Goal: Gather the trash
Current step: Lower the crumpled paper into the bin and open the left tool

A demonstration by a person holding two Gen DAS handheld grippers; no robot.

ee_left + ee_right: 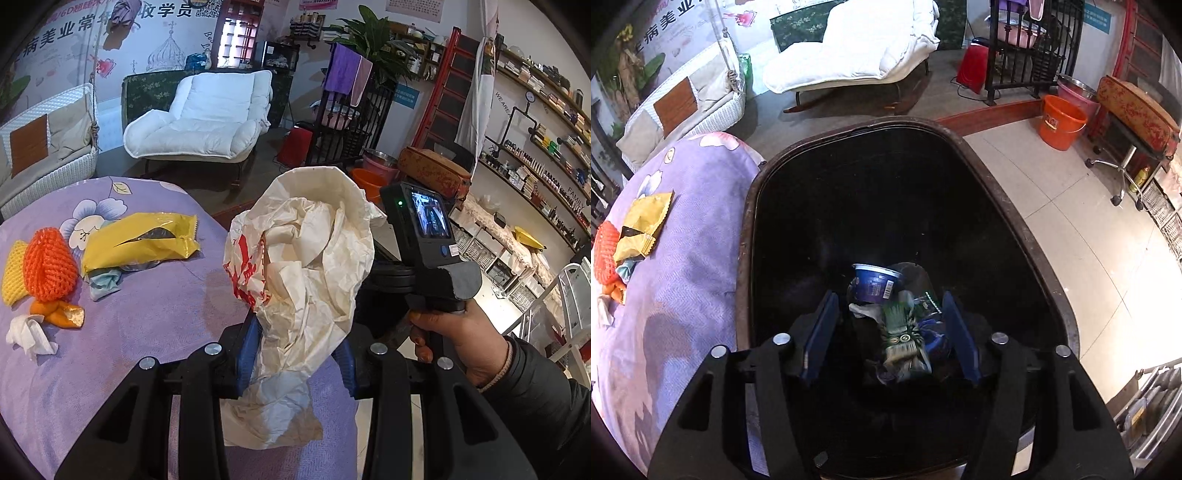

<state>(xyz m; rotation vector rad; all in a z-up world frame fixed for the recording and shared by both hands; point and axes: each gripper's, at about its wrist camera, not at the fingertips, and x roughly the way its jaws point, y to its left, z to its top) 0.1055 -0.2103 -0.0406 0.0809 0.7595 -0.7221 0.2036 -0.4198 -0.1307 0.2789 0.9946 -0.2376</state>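
Observation:
My left gripper is shut on a crumpled white paper bag with red print, held upright over the table's right edge. On the purple flowered tablecloth lie a yellow wrapper, an orange foam net, orange peel, a white tissue and a pale blue scrap. My right gripper hangs open over a dark trash bin. Below its pads I see a blue cup and a green wrapper in the bin, untouched by the fingers.
The bin stands on the tiled floor right beside the table. A person's hand holds the right gripper's handle behind the bag. An orange bucket, a wheeled stool and a white lounge chair stand further off.

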